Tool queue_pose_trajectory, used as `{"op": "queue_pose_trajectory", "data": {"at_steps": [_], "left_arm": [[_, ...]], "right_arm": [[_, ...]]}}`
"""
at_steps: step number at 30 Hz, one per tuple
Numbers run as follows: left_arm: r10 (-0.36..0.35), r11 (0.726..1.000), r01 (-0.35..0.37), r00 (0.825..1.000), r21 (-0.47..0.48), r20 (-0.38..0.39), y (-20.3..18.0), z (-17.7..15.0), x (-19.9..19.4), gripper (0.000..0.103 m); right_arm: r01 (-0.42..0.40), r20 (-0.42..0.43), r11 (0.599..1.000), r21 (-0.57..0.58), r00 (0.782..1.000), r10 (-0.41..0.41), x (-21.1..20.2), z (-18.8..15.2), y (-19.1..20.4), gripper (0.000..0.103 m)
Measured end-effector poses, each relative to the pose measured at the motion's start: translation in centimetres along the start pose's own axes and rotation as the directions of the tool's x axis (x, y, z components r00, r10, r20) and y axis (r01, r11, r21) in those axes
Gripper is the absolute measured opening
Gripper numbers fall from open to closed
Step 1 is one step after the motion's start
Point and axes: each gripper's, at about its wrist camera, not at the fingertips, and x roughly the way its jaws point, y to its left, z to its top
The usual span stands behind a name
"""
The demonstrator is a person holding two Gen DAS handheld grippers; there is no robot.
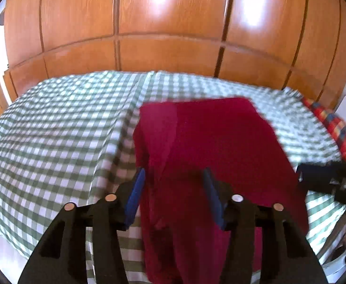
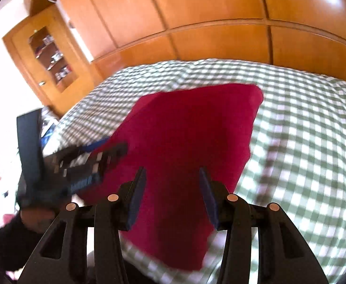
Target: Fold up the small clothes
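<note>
- While the dark red garment [image 2: 192, 142] lies folded on the green-checked bed [image 2: 303, 142], both grippers hover over its near edge.
- Left gripper [image 1: 174, 189]: fingers apart, cloth between them (no pad visibly pressing).
- Right gripper [image 2: 173, 189]: fingers apart, gripping nothing.
- A wooden wardrobe [image 1: 173, 23] stands behind.

A bed [image 2: 303, 123] is covered by a green-and-white checked sheet, on which a dark red garment [image 2: 187, 137] is spread.
</note>
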Motion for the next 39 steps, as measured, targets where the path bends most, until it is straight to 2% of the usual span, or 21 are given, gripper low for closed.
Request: {"op": "queue_pose_trajectory", "data": {"at_steps": [4,7,9,16,20,24,28,33,39], "left_arm": [[-0.011,0.999,0.011,1.000,-0.036,-0.006,0.7,-1.0,0.6,0.049],[-0.011,0.999,0.011,1.000,-0.047,0.003,0.9,-1.5,0.9,0.049],[-0.012,0.999,0.012,1.000,-0.049,0.005,0.9,-1.7,1.2,0.049],[-0.038,0.996,0.040,0.999,-0.075,0.024,1.5,-2.4,1.3,0.051],[-0.045,0.994,0.047,0.999,-0.103,0.030,1.9,-2.5,1.0,0.055],[-0.037,0.993,0.041,0.999,-0.110,0.039,2.3,-2.5,0.6,0.062],[-0.025,0.994,0.029,0.999,-0.104,0.046,2.4,-2.5,0.1,0.064],[-0.015,0.995,0.020,0.999,-0.103,0.051,2.4,-2.5,-0.3,0.065],[-0.006,0.993,0.012,0.999,-0.117,0.051,2.7,-2.8,-0.3,0.073]], "right_arm": [[0.046,0.010,0.999,0.011,0.999,-0.046,1.6,1.5,-0.8,0.045],[0.093,-0.048,0.996,0.010,0.995,-0.092,4.7,1.2,-1.2,0.045],[0.116,-0.052,0.993,-0.002,0.992,-0.116,6.0,0.9,-1.2,0.045],[0.120,-0.035,0.993,-0.007,0.992,-0.120,6.0,0.6,-1.1,0.046],[0.119,-0.026,0.993,-0.008,0.993,-0.119,5.9,0.6,-0.9,0.048],[0.111,-0.016,0.993,-0.028,0.994,-0.112,5.7,0.9,-0.5,0.064],[0.145,0.000,0.987,-0.068,0.989,-0.145,4.7,0.9,0.5,0.064],[0.134,0.022,0.986,-0.102,0.991,-0.133,2.2,0.2,1.3,0.064],[0.134,-0.012,0.986,-0.099,0.991,-0.136,1.2,-2.5,1.1,0.064]]}}
